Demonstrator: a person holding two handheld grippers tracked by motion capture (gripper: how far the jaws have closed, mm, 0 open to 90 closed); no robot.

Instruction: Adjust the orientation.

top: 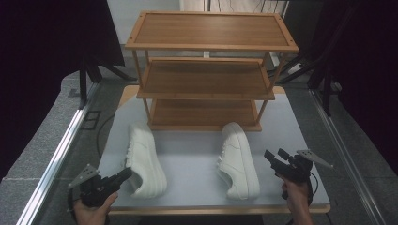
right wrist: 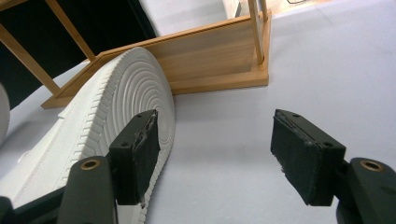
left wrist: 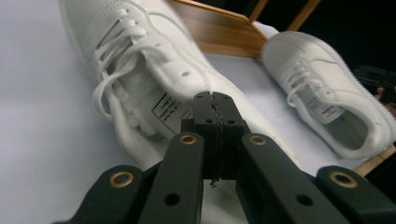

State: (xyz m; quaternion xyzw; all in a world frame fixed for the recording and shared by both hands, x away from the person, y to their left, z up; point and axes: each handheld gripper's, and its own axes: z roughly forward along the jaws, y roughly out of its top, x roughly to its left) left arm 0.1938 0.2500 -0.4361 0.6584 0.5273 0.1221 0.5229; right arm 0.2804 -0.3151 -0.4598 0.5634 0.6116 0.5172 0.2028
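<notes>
The left hand-held gripper (top: 126, 174) is clenched on nothing, right by the heel of the left shoe (top: 145, 159) on the desk (top: 190, 161). It could bump the shoe and push it away. The right shoe (top: 238, 159) lies in front of the rack (top: 205, 70). The right hand-held gripper (top: 276, 155) is wide apart beside it and could knock it sideways.

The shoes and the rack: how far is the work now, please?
Done: nothing visibly; all three shelves of the rack are bare. In hand: nothing; the left gripper is shut beside the left shoe, the right gripper open near the right shoe. Left: presumably both shoes.
</notes>
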